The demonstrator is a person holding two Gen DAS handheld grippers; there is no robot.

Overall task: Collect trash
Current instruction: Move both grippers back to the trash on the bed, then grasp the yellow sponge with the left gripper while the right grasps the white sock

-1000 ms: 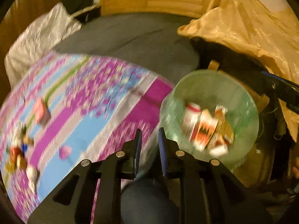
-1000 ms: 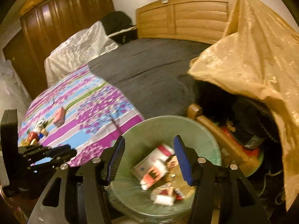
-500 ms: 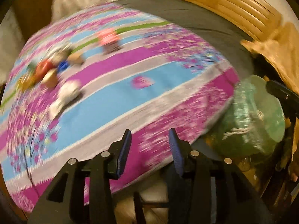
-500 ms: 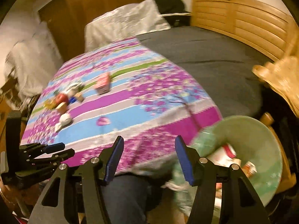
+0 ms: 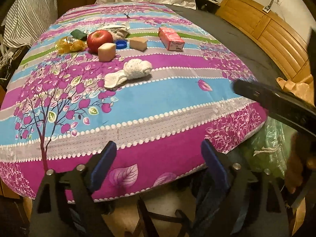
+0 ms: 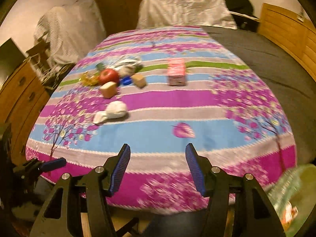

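Litter lies in a loose cluster on the far left part of the bedspread [image 5: 158, 102], well away from both of your grippers. Your left gripper [image 5: 158, 160] hangs over the near edge of the bed; its jaws have just been opening and now stand wide with nothing between them. Your right gripper [image 6: 157, 165] has its jaws parted about halfway, also empty, over the same near edge.

Your left view is sharp and gives you the detail: a pink carton [image 5: 171, 39] lying on its side apart to the right, a red apple [image 5: 99, 38], a blue bottle cap [image 5: 120, 44] just beside it, two tan sponge-like blocks [image 5: 106, 52] [image 5: 138, 43], a yellow crinkled wrapper [image 5: 71, 45], a dark green scrap [image 5: 78, 34], a grey-white crumpled cloth [image 5: 118, 30], and nearer to you a white rolled sock [image 5: 130, 72]. It also shows the green bin liner [image 5: 264, 150] low at the right, beside the bed's corner, and a dark bar of the right gripper crossing above it.

Your right view is blurred, so the same carton [image 6: 176, 71], apple [image 6: 108, 76] and sock [image 6: 113, 111] read only as shapes. What it adds is the bin's inside [image 6: 290, 197] at the lower right, with red-and-white rubbish in it, the left gripper's blue fingertip [image 6: 53, 164] at the lower left, the wooden drawers [image 6: 21, 94] on the left, and more of the grey sheet [image 6: 266, 63] on the right.
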